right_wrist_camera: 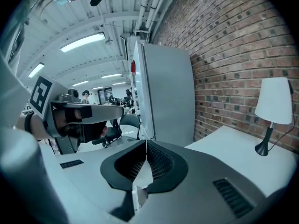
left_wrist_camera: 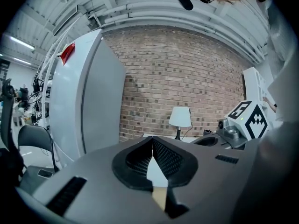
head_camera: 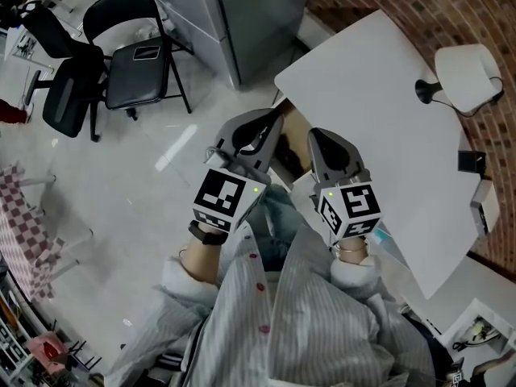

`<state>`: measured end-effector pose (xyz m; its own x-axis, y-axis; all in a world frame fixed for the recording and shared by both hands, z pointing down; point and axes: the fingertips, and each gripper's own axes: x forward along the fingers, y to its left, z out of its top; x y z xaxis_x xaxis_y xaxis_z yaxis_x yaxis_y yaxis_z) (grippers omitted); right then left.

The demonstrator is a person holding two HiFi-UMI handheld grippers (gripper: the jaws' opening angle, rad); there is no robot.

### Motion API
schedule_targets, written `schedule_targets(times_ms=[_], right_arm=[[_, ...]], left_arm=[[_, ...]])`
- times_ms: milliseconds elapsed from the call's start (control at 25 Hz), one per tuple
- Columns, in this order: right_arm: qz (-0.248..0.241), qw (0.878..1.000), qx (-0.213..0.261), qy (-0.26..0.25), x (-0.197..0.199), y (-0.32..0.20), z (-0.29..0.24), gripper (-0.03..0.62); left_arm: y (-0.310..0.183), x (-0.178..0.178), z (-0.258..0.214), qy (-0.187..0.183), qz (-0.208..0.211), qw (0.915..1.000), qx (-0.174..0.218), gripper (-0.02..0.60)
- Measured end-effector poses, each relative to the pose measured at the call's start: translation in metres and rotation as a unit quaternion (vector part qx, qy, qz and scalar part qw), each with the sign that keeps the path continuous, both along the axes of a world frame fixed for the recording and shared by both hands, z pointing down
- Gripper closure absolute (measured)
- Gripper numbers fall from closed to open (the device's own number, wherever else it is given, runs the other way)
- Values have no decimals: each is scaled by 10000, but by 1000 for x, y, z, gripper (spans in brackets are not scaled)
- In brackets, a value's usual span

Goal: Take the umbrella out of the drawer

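No umbrella and no drawer show in any view. In the head view my left gripper (head_camera: 276,114) and right gripper (head_camera: 315,134) are held side by side at the near corner of a white table (head_camera: 379,119), both pointing away from me. The left gripper view shows the left gripper (left_wrist_camera: 152,139) with its jaws meeting at the tips and nothing between them. The right gripper (right_wrist_camera: 146,143) is likewise shut and empty in its own view. A dark gap lies under the table edge between the two grippers; what is in it is hidden.
A white-shaded lamp (head_camera: 466,75) stands on the table by the brick wall (left_wrist_camera: 187,69). A tall grey cabinet (head_camera: 242,14) stands left of the table. A black folding chair (head_camera: 135,55) and an office chair (head_camera: 68,83) are on the floor at the left.
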<state>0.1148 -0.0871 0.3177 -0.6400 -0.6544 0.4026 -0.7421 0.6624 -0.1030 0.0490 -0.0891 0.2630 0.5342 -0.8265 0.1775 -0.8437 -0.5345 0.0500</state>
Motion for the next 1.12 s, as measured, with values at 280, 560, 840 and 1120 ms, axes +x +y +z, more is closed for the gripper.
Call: schedule_targets(times_ms=[280,560,840,1120], right_arm=[[-32,9995,-255,196,-19,-12,29,557],[-47,9973,-609,398,-35,-23,77,557],[39,9941,-899,604,-41,-35,137,557],[12,9891,-1252,771,-44,-44,211,557]], left_arm=[[-10,-18,27,-33,-84,9997,-217,569],[-21,-39,81,25,-238,9979,-599,569],[-37,-48,147,70,-350,9949,-945,569],[-45,-43,225,133,-458,9898,-1339,569]])
